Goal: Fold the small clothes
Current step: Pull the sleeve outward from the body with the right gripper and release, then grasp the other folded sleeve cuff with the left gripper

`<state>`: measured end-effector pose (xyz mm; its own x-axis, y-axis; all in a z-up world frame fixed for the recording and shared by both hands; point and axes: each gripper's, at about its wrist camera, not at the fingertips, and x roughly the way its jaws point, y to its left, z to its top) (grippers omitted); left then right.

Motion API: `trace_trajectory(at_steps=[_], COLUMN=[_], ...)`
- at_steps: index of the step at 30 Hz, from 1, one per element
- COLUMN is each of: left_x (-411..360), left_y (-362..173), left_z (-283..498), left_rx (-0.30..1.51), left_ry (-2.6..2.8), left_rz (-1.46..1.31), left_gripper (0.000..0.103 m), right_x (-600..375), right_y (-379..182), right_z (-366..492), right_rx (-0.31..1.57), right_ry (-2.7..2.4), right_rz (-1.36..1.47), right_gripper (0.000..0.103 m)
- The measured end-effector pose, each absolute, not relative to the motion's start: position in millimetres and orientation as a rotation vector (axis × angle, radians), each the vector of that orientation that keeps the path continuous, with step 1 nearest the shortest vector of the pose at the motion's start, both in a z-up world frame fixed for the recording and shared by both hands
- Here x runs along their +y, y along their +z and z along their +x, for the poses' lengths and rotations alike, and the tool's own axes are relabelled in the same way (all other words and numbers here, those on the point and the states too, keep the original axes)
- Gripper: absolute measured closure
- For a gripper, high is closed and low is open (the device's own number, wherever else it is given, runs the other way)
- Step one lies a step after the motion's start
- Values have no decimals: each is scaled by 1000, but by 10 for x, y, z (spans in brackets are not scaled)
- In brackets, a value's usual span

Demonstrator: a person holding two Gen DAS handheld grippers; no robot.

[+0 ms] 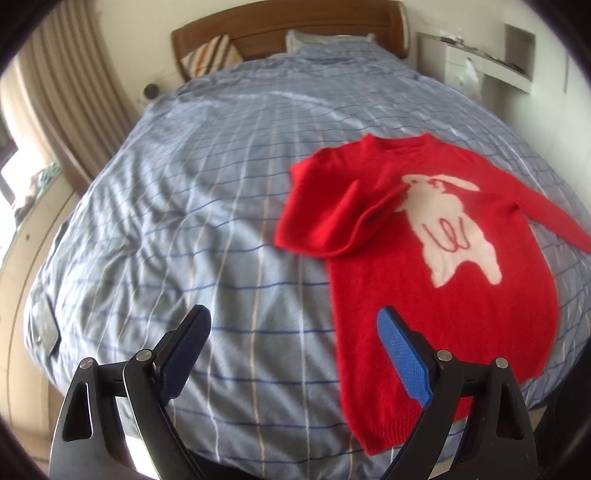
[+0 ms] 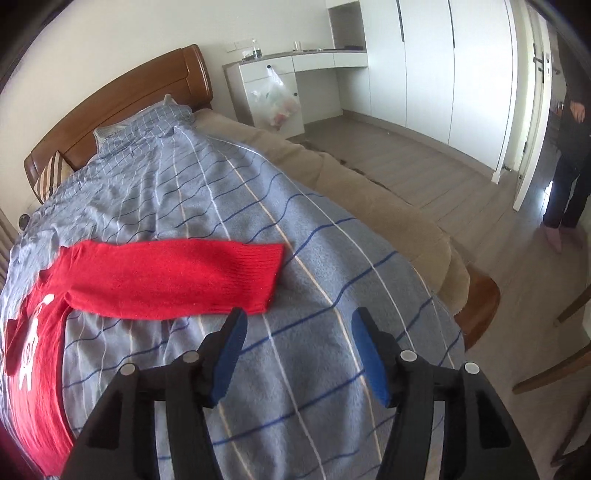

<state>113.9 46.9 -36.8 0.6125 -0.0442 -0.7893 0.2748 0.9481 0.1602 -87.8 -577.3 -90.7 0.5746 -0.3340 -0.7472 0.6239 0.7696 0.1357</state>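
Note:
A small red sweater (image 1: 436, 295) with a white animal figure on the chest lies face up on the blue checked bed cover (image 1: 177, 221). Its left sleeve (image 1: 332, 218) is folded over the body. Its other sleeve (image 2: 173, 280) lies stretched out flat in the right wrist view. My left gripper (image 1: 295, 321) is open and empty above the cover, by the sweater's lower left edge. My right gripper (image 2: 297, 321) is open and empty, just in front of the outstretched sleeve's cuff (image 2: 258, 277).
A wooden headboard (image 1: 295, 26) and pillows are at the far end. The beige mattress edge (image 2: 388, 206) and floor (image 2: 443, 166) lie to the right. A white desk with a hanging plastic bag (image 2: 277, 99) and a standing person (image 2: 569, 147) are beyond.

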Motion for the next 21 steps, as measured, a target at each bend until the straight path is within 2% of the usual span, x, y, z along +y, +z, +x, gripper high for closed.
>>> trace_trajectory(at_steps=[3, 6, 14, 16, 17, 18, 19, 20, 21], left_x=[-13, -347, -945, -1001, -1021, -1027, -1019, -990, -949], left_y=[-508, -657, -964, -1099, -1170, -1242, -1296, -1305, -1266], left_z=[1438, 1931, 2685, 2786, 2827, 2868, 2912, 2935, 2940], left_rx=[839, 894, 1012, 1058, 1073, 1093, 1115, 1122, 1109], left_ry=[-288, -327, -385, -385, -379, -373, -375, -373, -362], left_rz=[441, 480, 537, 527, 527, 521, 498, 461, 422], left_gripper=[13, 25, 27, 30, 39, 59, 73, 95, 95], right_x=[-5431, -4981, -4030, -3945, -3919, -3897, -3887, -3873, -3866], right_y=[-823, -832, -1010, -1018, -1041, -1065, -1082, -1083, -1075], right_z=[-946, -884, -712, -707, -694, -692, -679, -677, -685], right_rx=[757, 762, 806, 801, 808, 818, 826, 827, 822], right_ry=[-495, -382, -178, -163, -152, -145, -144, -143, -144], right_rz=[393, 366, 204, 199, 203, 204, 201, 195, 189], right_gripper=[43, 42, 42, 42, 42, 42, 42, 42, 42])
